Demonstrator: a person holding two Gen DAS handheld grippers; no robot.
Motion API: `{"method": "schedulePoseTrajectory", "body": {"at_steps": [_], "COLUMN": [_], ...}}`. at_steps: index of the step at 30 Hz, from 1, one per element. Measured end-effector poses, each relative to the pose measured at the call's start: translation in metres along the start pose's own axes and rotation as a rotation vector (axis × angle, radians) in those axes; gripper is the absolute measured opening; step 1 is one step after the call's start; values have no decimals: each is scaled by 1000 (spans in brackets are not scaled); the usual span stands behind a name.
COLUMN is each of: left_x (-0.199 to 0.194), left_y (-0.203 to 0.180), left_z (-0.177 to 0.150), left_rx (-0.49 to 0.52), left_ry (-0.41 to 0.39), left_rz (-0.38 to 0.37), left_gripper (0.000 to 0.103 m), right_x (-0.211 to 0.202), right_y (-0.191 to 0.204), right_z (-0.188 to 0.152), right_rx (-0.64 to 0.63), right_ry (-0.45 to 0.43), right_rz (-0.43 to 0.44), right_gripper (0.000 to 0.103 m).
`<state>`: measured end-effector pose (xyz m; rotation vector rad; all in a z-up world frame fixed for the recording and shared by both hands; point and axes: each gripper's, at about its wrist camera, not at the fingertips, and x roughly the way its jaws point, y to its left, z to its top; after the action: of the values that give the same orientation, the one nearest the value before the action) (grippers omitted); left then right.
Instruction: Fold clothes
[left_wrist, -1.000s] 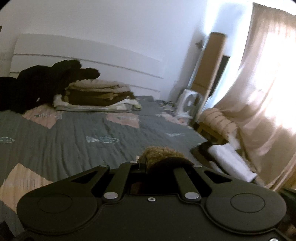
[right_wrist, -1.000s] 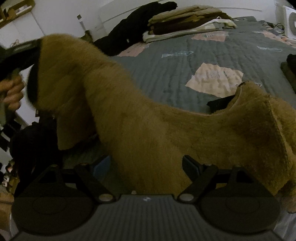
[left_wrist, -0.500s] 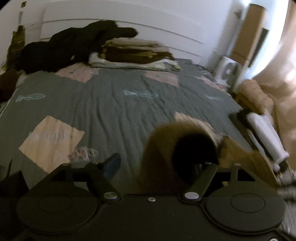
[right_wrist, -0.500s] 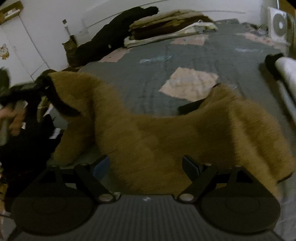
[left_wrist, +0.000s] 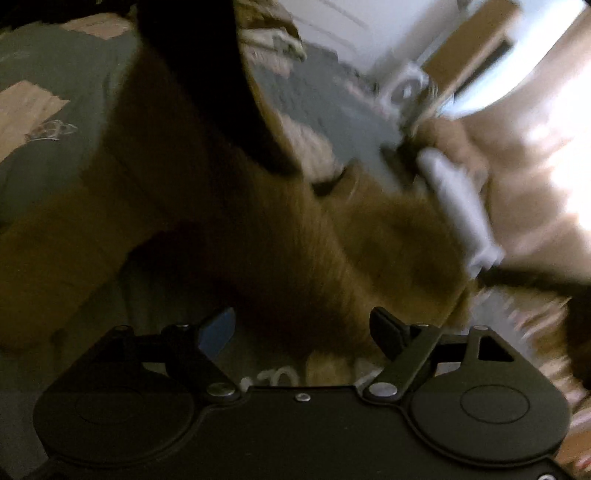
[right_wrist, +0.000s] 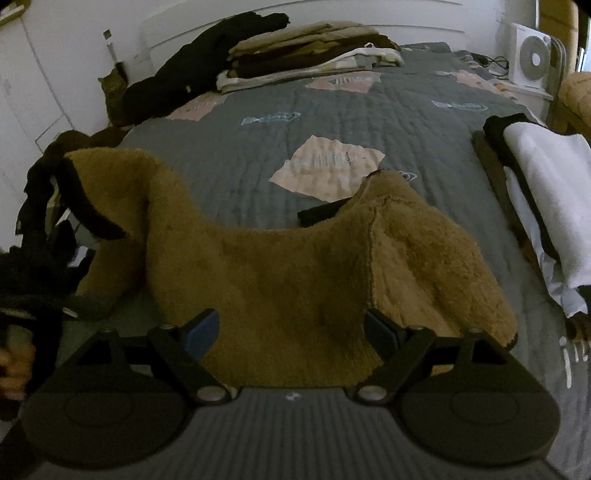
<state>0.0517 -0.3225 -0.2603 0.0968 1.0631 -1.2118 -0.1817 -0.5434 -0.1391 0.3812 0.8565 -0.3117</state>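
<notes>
A brown fleece garment (right_wrist: 295, 269) with a dark lining lies on the near part of the grey quilted bed (right_wrist: 369, 110). One end of it stands raised at the left (right_wrist: 107, 184). My right gripper (right_wrist: 291, 328) is open just in front of its near edge. In the blurred left wrist view the same garment (left_wrist: 240, 229) fills the middle. My left gripper (left_wrist: 303, 328) is open, with the cloth just beyond its fingers. Neither gripper holds anything.
A stack of folded clothes (right_wrist: 310, 55) and a black garment (right_wrist: 207, 66) lie by the white headboard. A white folded item (right_wrist: 546, 184) lies at the bed's right edge. A fan (right_wrist: 532, 59) stands at the far right. Dark clothes (right_wrist: 37, 229) hang at the left.
My left gripper opened and let go of the brown garment, then swung down toward it. The garment dropped from stretched in the air to lying on the bed.
</notes>
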Motion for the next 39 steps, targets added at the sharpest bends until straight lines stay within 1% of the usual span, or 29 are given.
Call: {"method": "schedulePoseTrajectory", "body": {"at_steps": [2,3,11,13,14,16,19,22,25,27,29,32,36,39], "left_x": [16,23,85,99,101,103,103,98,89,87,89,97,111,121], "left_y": [-11,-15,-41,-46,-46,-47,-52,-55,-53,-50,-50,-45,-35,-29], "left_z": [-8,-10,-23,-24,-19,-8,14,36,59,71,83,103,123,136], "left_rx": [66,81,198,226,235,238,271,284,289,308,319,293,242,187], "left_ry": [31,42,134,151,142,114,75,30,-16,-32,-39,-46,-33,-13], "left_rz": [10,13,33,39,40,34,41,54,67,81,102,124,142,132], "left_gripper": [79,80,80,78,77,64,53,50,49,49,49,49,49,49], "right_x": [-4,-4,-2,-2,-2,-1,0,3,7,11,16,24,36,46], "right_y": [0,-1,-9,-10,-11,-13,-16,-17,-18,-18,-17,-13,-6,1], "right_z": [-1,-2,-6,-8,-8,-9,-9,-9,-8,-8,-7,-4,1,4], "right_rx": [-11,-10,9,14,17,23,35,35,31,27,21,15,21,13], "right_ry": [8,11,34,40,43,46,46,45,41,38,35,29,25,27], "right_rz": [3,4,17,20,22,26,33,31,28,22,19,25,36,47], "right_gripper": [85,85,85,85,85,85,85,85,85,85,85,85,85,85]}}
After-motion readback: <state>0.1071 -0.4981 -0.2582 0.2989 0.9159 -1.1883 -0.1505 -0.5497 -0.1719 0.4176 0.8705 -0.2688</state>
